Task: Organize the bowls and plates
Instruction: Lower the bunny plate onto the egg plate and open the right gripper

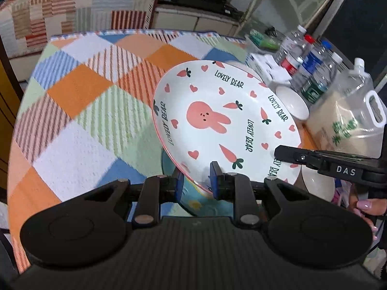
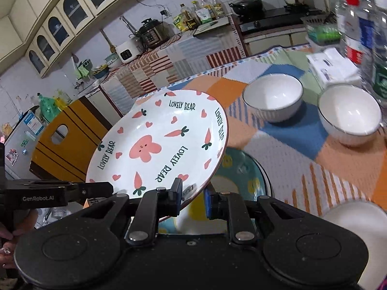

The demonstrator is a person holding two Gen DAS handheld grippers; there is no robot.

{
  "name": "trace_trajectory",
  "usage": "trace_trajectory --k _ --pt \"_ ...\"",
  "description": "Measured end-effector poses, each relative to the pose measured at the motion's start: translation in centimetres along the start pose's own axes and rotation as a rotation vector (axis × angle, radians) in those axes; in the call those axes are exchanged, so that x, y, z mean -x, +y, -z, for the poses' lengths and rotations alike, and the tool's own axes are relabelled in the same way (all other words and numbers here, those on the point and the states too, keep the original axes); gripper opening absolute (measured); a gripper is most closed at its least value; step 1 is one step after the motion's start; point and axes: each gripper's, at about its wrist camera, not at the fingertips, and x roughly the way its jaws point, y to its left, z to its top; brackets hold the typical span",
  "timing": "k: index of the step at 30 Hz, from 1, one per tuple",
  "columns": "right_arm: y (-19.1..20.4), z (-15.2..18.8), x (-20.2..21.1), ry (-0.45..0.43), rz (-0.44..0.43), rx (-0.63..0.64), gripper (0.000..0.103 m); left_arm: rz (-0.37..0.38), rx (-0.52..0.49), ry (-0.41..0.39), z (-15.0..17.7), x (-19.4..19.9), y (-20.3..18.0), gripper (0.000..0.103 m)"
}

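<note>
The rabbit plate (image 1: 217, 120) is hanging tilted above a checked tablecloth (image 1: 79, 111) in a kitchen, face up. The left gripper (image 1: 196, 181) and right gripper (image 2: 192, 199) are each pinching its rim, over a teal plate (image 2: 244, 169).

The plate (image 1: 217, 120) I hold reads "LOVELY BEAR" several times around its rim. My right gripper (image 1: 280, 153) carries "DAS" on its side; my left gripper (image 2: 108, 188) carries "GenRobot.AI". Bottle labels are too blurred to read.
</note>
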Motion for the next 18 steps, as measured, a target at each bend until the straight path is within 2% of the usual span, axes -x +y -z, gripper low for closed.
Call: trace_trajectory --k 9,18 --pt "-0.7 3.2 0.8 0.047 0.045 -0.032 0.023 0.010 -0.043 0.063 2.3 -1.3 -1.0 0.021" --pt "-2.0 4.6 -0.5 0.101 0.071 -0.077 0.023 0.018 -0.024 0.125 3.3 -3.8 -0.6 0.021"
